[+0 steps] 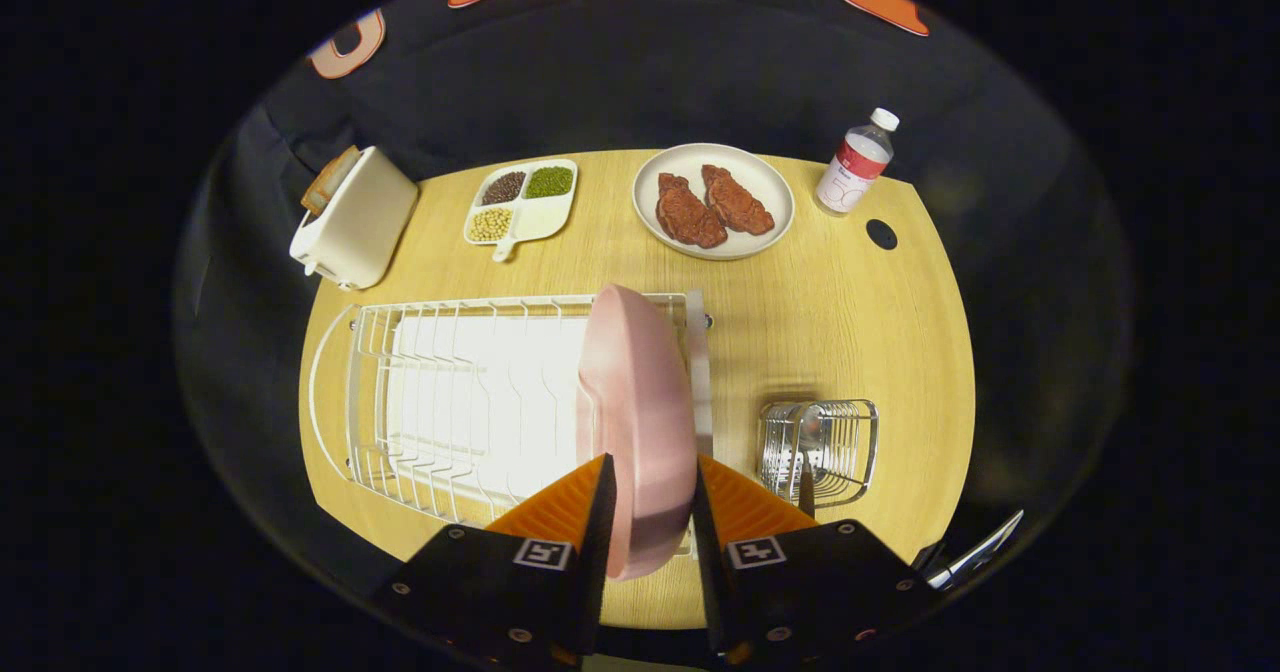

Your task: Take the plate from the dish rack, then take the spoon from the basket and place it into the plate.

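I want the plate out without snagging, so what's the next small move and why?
Probably lift straight up: the gripper has a finger on each side of the pink plate, which stands on edge in the dish rack, seemingly gripped.

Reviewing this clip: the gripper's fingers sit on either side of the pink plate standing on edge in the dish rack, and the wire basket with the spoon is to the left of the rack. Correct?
Not quite. In the gripper view the wire basket with the spoon stands to the right of the dish rack, not the left. The rest holds: the gripper has its fingers on either side of the pink plate, which stands on edge in the rack.
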Demonstrator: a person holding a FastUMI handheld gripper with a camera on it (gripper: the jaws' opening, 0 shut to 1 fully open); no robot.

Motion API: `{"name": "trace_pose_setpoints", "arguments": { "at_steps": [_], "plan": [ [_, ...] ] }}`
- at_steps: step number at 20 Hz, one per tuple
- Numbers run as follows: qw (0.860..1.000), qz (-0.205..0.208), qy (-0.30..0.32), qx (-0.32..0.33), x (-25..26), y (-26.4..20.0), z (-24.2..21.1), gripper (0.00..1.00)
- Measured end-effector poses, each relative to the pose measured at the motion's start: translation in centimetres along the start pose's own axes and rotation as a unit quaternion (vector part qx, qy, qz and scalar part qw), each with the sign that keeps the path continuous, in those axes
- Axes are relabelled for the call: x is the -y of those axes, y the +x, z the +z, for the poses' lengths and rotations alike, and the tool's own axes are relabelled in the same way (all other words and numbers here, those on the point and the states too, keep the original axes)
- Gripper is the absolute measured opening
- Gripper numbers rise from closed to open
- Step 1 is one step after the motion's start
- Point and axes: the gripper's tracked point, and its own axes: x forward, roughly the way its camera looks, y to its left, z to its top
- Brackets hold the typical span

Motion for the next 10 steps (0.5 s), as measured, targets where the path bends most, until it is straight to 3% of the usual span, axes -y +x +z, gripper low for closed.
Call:
{"name": "trace_pose_setpoints", "arguments": {
  "at_steps": [2, 6, 10],
  "plan": [
    [1.000, -0.012, 0.013, 0.003, -0.3, -0.1, 0.1, 0.29],
    [0.998, -0.052, 0.003, 0.036, -0.7, -0.7, 0.7, 0.25],
    [0.984, -0.152, -0.034, 0.081, 0.1, -1.7, 2.5, 0.21]
  ]
}}
